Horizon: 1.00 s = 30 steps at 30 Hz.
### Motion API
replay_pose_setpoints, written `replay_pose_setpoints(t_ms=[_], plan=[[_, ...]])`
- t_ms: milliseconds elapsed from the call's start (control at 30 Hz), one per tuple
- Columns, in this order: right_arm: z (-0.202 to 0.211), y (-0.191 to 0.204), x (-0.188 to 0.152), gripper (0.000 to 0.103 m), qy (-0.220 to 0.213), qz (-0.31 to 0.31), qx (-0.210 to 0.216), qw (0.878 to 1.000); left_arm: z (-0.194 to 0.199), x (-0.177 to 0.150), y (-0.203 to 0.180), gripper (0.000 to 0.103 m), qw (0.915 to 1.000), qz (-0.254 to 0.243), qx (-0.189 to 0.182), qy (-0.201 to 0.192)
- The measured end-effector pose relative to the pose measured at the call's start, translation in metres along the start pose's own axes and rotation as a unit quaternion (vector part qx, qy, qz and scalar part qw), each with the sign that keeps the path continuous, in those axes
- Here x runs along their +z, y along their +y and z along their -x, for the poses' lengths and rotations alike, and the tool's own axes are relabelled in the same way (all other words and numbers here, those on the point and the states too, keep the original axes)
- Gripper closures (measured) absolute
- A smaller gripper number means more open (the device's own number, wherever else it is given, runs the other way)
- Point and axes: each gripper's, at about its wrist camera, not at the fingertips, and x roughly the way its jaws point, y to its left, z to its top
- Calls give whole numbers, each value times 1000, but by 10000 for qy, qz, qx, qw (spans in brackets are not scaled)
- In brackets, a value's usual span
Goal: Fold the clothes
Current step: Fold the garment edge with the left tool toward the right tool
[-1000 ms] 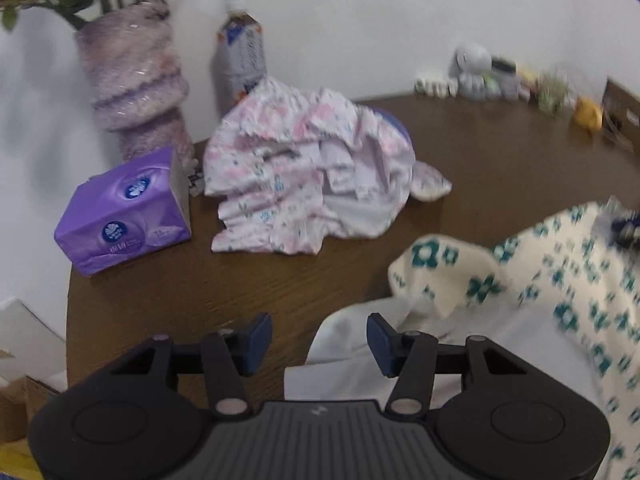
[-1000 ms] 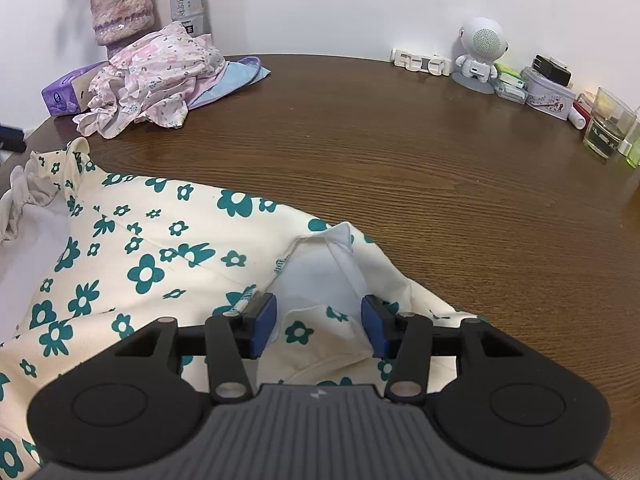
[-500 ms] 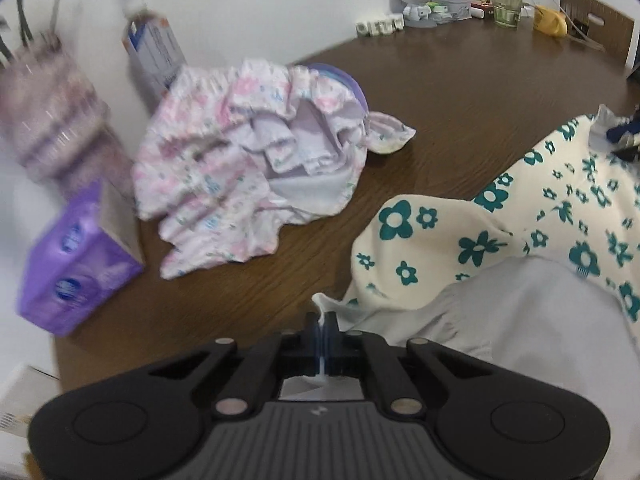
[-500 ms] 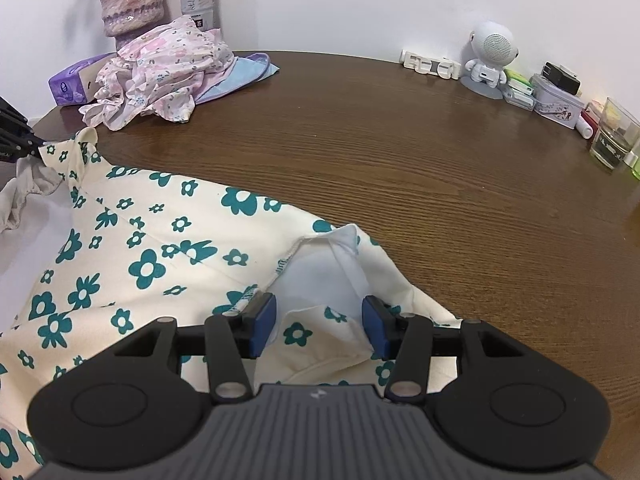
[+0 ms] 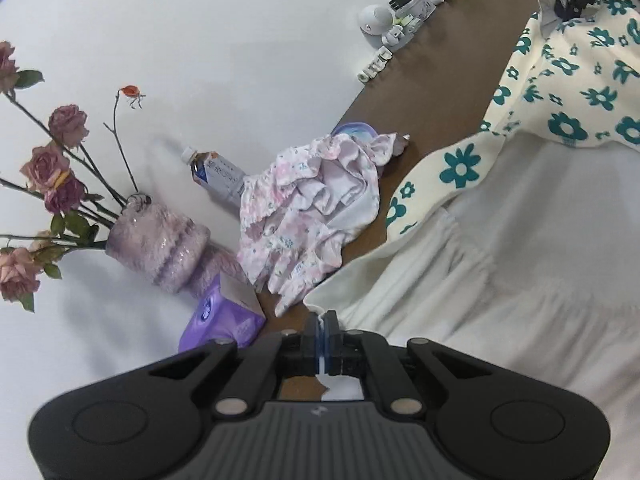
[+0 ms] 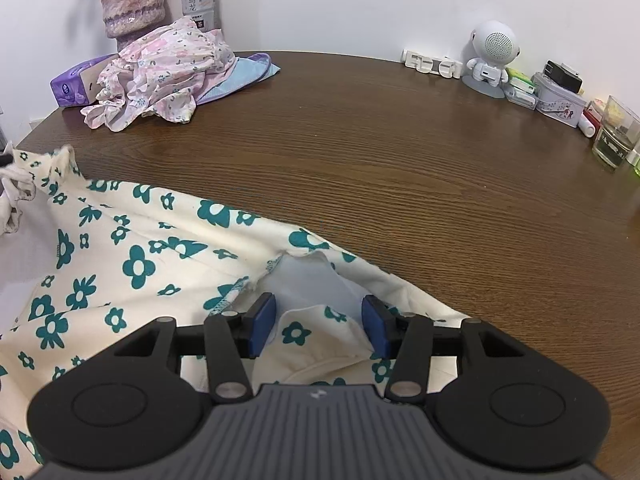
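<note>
Left gripper [image 5: 322, 326] pinches the flowered garment [image 6: 120, 264] hem, probably to fold; right gripper [image 6: 318, 322] gapes astride the collar.

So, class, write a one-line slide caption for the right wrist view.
Right gripper open over the flower-print garment on the wooden table, pink clothes pile behind.

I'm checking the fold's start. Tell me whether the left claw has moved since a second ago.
Yes. The left claw has shut on the cream dress hem and swung up and left: the vase, formerly upper left, now sits tilted at mid-left.
</note>
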Motion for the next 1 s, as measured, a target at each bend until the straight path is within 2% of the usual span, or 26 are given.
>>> replay_pose_setpoints(t_ms=[33, 67, 133, 300, 400, 500, 533, 567, 733, 800, 867, 1000], plan=[[0, 0, 0, 54, -1, 10, -4, 10000, -6, 2, 1, 93, 9999, 8, -87, 128], [0, 1, 0, 54, -3, 15, -7, 10000, -11, 4, 2, 83, 9995, 16, -174, 255], [0, 1, 0, 54, -10, 13, -13, 10000, -20, 7, 3, 68, 9985, 28, -310, 457], [17, -4, 9, 53, -191, -36, 292, 9994, -7, 14, 19, 66, 9979, 420, -461, 179], [27, -7, 16, 52, -309, -62, 485, 9983, -13, 24, 13, 65, 9971, -11, -743, 187], [21, -4, 28, 51, -208, 50, 428, 9989, -28, 34, 1, 70, 9952, -448, -837, 241], [18, -3, 30, 51, -128, 67, 434, 9990, -32, 37, -2, 92, 9949, -487, -852, 240], [13, -2, 30, 51, -42, 80, 460, 9989, -34, 40, -2, 102, 9947, -472, -883, 214], [1, -5, 18, 51, 153, -25, 441, 9989, -5, 47, 4, 103, 9956, -539, -661, -377], [-2, -8, 15, 51, 203, -59, 434, 9988, 10, 43, 0, 103, 9946, -670, -638, -477], [-2, -9, 13, 51, 211, -93, 448, 9987, 18, 35, -10, 103, 9923, -857, -811, -377], [-1, -6, 12, 51, 192, -52, 417, 9989, 8, 16, -33, 103, 9882, -1117, -1044, 69]])
